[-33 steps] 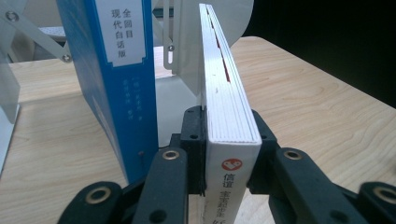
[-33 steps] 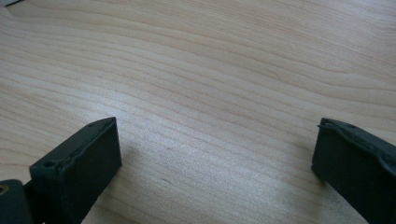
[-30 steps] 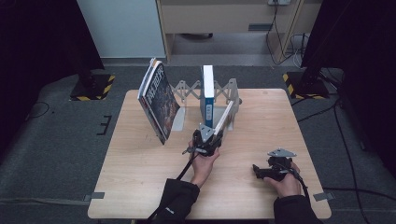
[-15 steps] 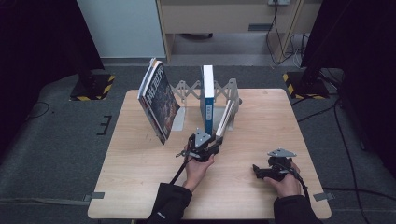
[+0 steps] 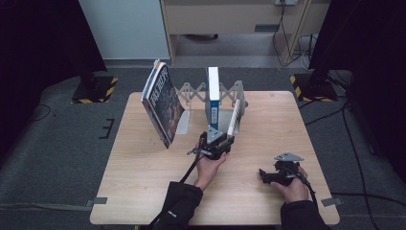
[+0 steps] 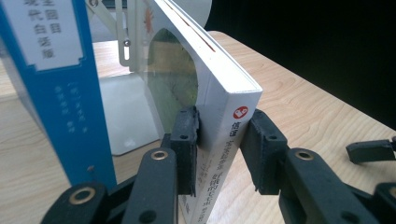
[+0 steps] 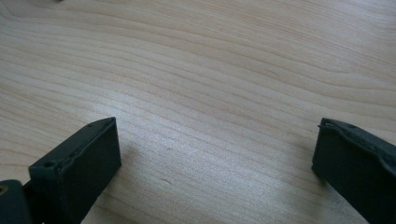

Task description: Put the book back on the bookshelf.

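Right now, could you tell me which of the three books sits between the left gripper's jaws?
The white book leaning at the right end of the rack. The blue book stands upright beside it; the dark-covered book leans far left.

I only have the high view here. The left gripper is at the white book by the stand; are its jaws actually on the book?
Observer: In the left gripper view the left gripper has a jaw on either side of the white book's spine. The left jaw touches the cover; a narrow gap shows at the right jaw.
Operator: Is that book upright?
Observer: No, it tilts, leaning toward the stand's white plate.
Operator: What's next to it?
Observer: The blue book, standing upright just to the left in that view, apart from the white one.
Operator: And the right gripper?
Observer: The right gripper is open over bare table, nothing between its jaws.
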Action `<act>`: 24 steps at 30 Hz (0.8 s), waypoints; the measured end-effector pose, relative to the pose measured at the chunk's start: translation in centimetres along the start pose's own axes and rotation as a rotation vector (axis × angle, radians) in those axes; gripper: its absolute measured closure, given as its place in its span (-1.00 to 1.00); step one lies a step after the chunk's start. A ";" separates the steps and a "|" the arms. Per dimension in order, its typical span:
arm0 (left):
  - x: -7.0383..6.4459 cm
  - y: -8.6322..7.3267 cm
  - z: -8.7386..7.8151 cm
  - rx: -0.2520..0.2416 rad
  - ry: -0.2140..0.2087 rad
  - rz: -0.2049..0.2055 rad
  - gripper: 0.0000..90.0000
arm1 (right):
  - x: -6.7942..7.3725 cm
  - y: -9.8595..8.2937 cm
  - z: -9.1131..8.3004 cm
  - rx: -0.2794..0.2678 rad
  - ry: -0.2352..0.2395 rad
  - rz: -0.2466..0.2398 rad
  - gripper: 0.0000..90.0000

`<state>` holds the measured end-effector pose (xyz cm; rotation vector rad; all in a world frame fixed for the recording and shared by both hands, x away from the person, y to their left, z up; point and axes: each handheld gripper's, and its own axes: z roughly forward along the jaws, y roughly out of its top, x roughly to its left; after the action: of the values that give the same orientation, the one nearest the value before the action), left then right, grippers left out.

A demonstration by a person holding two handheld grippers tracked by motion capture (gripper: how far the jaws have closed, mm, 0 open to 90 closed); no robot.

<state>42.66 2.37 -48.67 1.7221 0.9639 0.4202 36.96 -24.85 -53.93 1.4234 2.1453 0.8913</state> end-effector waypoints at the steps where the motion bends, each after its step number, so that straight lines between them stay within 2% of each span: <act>1: 0.1 0.1 0.1 0.001 0.003 0.003 0.47 | 0.0 0.0 0.0 0.000 0.000 0.000 -0.97; 6: 0.6 0.3 0.8 0.000 -0.016 -0.020 0.45 | 0.0 0.0 0.0 0.002 0.001 -0.001 -0.98; 9: 0.4 0.2 0.6 0.019 -0.016 0.006 0.44 | 0.0 0.0 0.0 0.002 0.001 -0.001 -0.98; 16: 0.1 -0.1 -0.2 0.035 -0.052 0.023 0.46 | 0.0 0.0 0.0 0.003 0.001 -0.001 -0.98; 18: 0.0 -0.2 -0.3 0.045 -0.061 0.039 0.47 | 0.0 0.0 0.0 0.002 0.001 -0.001 -0.98; 24: 0.0 0.1 0.4 0.040 -0.063 0.021 0.51 | 0.0 0.0 0.0 0.003 0.001 -0.001 -0.98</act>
<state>42.99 2.16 -48.69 1.7721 0.9156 0.3605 36.98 -24.81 -53.94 1.4234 2.1482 0.8891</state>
